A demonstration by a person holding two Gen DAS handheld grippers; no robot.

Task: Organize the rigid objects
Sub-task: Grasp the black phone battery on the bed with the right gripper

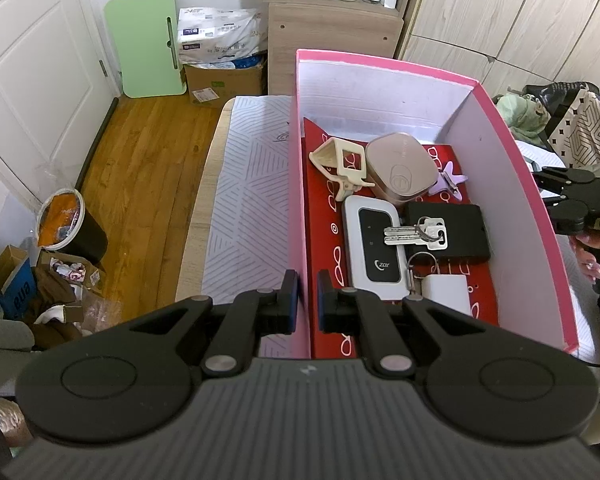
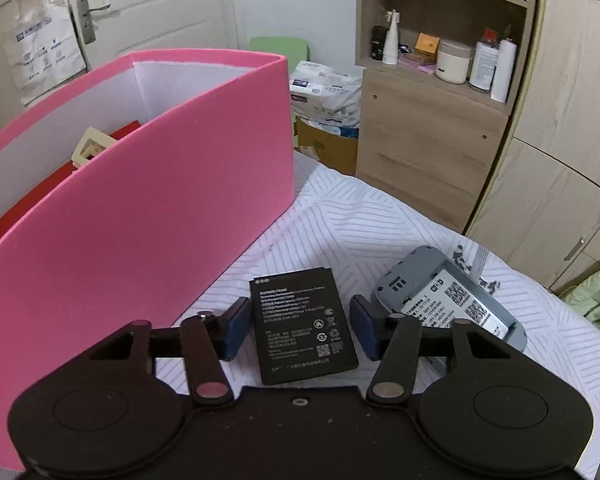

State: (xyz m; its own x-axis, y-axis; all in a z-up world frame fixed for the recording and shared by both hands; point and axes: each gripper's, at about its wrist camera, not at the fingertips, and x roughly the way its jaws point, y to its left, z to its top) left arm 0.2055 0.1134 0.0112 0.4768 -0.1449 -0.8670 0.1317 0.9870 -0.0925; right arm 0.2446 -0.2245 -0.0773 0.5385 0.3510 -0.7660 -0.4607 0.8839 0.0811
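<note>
Right wrist: battery btwn open jaws

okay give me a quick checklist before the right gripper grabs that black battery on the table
1. Right gripper open: ok.
2. Black battery lies flat between the pads, untouched: ok.
3. Grey router shell beside the battery, apart from it: ok.
4. Left gripper clamped on the pink box wall, steadying it: ok.
5. Free floor in the box for the battery: cannot tell; keys and a white router crowd it.
</note>
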